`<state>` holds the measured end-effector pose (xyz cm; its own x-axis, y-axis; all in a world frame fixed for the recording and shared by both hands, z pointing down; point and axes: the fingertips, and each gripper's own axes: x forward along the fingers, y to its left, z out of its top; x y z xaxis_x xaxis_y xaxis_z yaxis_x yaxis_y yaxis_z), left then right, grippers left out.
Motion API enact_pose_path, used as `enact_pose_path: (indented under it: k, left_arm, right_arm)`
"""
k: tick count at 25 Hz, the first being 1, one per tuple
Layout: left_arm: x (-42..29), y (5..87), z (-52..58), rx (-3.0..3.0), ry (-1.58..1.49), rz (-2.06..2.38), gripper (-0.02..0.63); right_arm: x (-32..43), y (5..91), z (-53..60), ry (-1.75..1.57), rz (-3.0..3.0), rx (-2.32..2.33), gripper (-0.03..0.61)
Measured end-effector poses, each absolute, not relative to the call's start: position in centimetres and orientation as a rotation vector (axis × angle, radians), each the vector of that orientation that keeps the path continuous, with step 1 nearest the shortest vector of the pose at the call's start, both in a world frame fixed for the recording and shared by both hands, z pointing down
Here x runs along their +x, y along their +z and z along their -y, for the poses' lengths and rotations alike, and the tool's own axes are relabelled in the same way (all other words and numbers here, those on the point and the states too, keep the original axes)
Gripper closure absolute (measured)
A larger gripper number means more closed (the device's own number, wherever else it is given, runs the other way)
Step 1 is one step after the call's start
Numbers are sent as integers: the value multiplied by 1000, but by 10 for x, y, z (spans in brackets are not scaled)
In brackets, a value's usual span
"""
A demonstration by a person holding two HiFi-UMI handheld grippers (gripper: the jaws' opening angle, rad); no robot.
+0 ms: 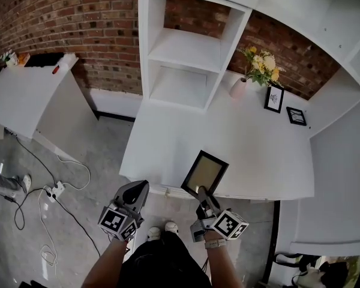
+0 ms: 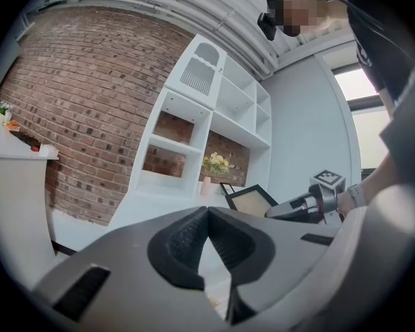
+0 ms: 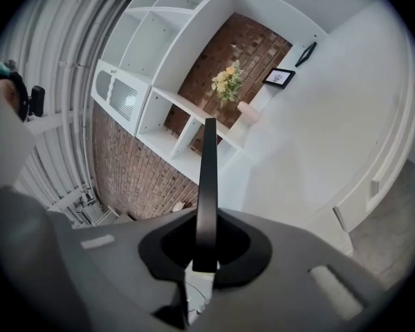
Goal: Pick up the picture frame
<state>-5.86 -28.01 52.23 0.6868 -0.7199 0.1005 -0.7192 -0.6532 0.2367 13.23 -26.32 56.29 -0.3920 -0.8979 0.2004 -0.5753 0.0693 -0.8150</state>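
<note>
at the 6 o'clock edge of the white counter [image 1: 252, 155], in the head view, the picture frame [image 1: 205, 173] sits tilted with its pale face turned up. its near rim is caught in the right tongs [image 1: 199, 192]. the right gripper view shows that frame edge-on, a dark bar running straight out between the two pads, which are clamped on it. the left tongs [image 1: 139, 188] hang at about 8 o'clock from the frame, apart from it and out over the floor [image 1: 72, 161]. in the left gripper view their tips meet with nothing between them.

the grasp itself looks done. from the left gripper view the frame seems to stand clear above the counter top rather than lying on it, so the lift is probably under way or all but finished. what is left, at most, is to bring it fully clear and hold it steady, since only one thin rim is pinched.

a vase of yellow flowers [image 1: 261, 65] at 1 o'clock and two small frames [image 1: 274, 99] at 2 o'clock stand at the counter's far side, well apart from the tongs.
</note>
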Motion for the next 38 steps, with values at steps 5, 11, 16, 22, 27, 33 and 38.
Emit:
enact_pose_path:
  k: [5,11,16,22,27,33,38]
  left_arm:
    - [-58,510,289,2657,-5,1166,618]
    - [-56,491,296,2657,-12,1172,618]
    - [-57,483,300,2665,-15,1186,618]
    - [-54,472,303,2675,-19,1192,618]
    - [-49,464,304,2676,-22,1195,618]
    - [-42,459,303,2692,-40,1194,618]
    - [-41,450,306,2689,-60,1216,618]
  right_arm:
    - [142,545,266,-1169,-2083,-1551,554]
    - [149,524,270,-1057,-2183,-1636,554]
    - [156,512,270,-975,-2244,-1712,554]
    - [169,498,272,-875,-2279,-1789,554]
    - [178,484,269,-746,-2329,-1854,554]
    - [195,463,264,-610,-2298,-1881,554]
    - [204,449,263,-508,-2318,-1913,554]
